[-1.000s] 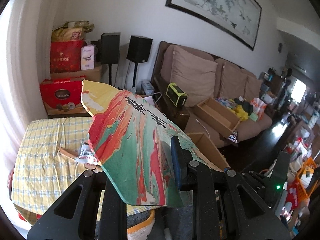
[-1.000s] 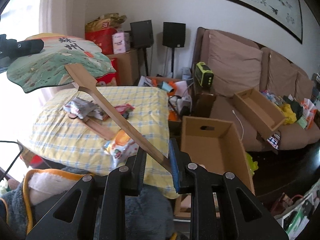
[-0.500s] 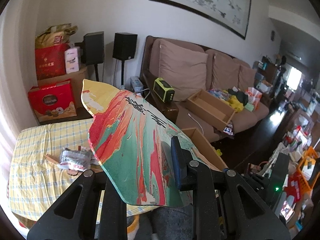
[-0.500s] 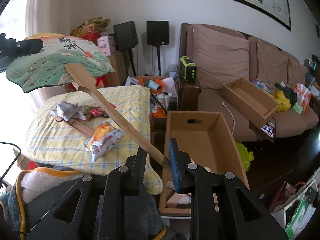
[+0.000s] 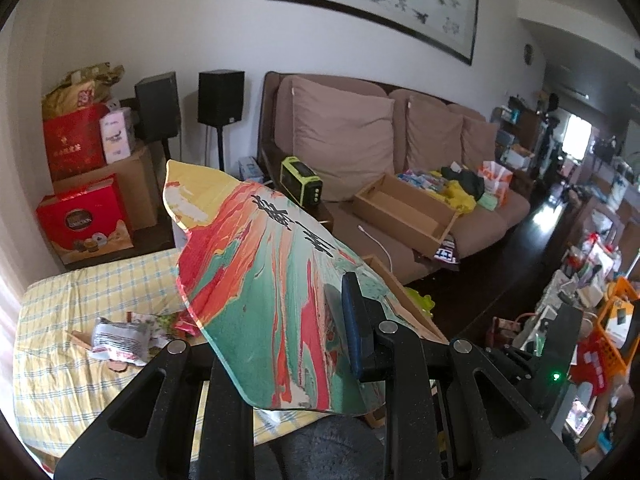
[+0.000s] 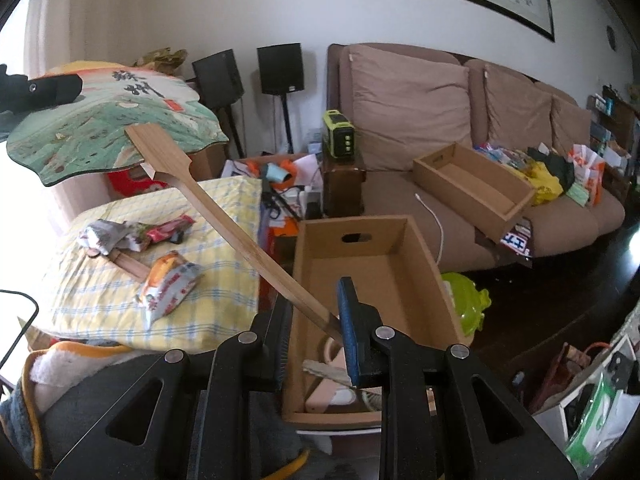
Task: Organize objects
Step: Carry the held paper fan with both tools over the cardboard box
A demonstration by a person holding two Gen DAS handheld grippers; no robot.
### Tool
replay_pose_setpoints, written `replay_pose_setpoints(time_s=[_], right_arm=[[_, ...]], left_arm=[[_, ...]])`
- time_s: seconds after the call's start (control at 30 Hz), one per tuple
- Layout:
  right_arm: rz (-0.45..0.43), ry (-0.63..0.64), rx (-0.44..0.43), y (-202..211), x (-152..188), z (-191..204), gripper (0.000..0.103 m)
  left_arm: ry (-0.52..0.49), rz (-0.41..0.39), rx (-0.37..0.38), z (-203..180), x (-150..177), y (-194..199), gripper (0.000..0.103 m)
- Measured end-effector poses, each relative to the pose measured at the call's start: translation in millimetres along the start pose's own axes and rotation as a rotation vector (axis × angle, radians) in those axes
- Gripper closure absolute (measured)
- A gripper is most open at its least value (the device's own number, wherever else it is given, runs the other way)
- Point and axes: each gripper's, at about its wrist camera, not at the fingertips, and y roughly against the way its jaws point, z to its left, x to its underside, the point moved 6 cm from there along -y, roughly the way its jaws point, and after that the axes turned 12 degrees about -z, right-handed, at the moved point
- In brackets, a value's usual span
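We are in a messy living room with a brown sofa (image 6: pixel 460 128). Our right gripper (image 6: pixel 316 320) squeezes the wooden handle (image 6: pixel 240 236) of a hand fan (image 5: pixel 264 280). Our left gripper (image 5: pixel 296 320) pinches the fan's painted leaf. The fan hangs in the air over the yellow checked cloth (image 6: pixel 120 300), beside an open cardboard box (image 6: pixel 416 280).

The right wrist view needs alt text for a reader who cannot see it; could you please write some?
The right gripper clamps the wooden handle of a painted fan, whose far edge the left gripper pinches. Below it are an open cardboard box on the floor and, to the left, a yellow checked cloth strewn with snack packets. A brown sofa stands behind.
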Motion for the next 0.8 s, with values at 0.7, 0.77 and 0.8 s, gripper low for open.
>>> replay_pose_setpoints(time_s=[0.7,0.77,0.8], right_arm=[[0.061,-0.041,0.11,-23,28,-57,0.081],[0.069,-0.041,0.117,-27,34,-59,0.081],[0.079,-0.048,0.115,-31,39,-61,0.081]], left_arm=[[0.018,0.083,0.052,-30,28,-74,0.082],[0.021,0.097,0.047,-30,33,-84,0.082],[0.026,0.109,0.045,-30,36,-90,0.082]])
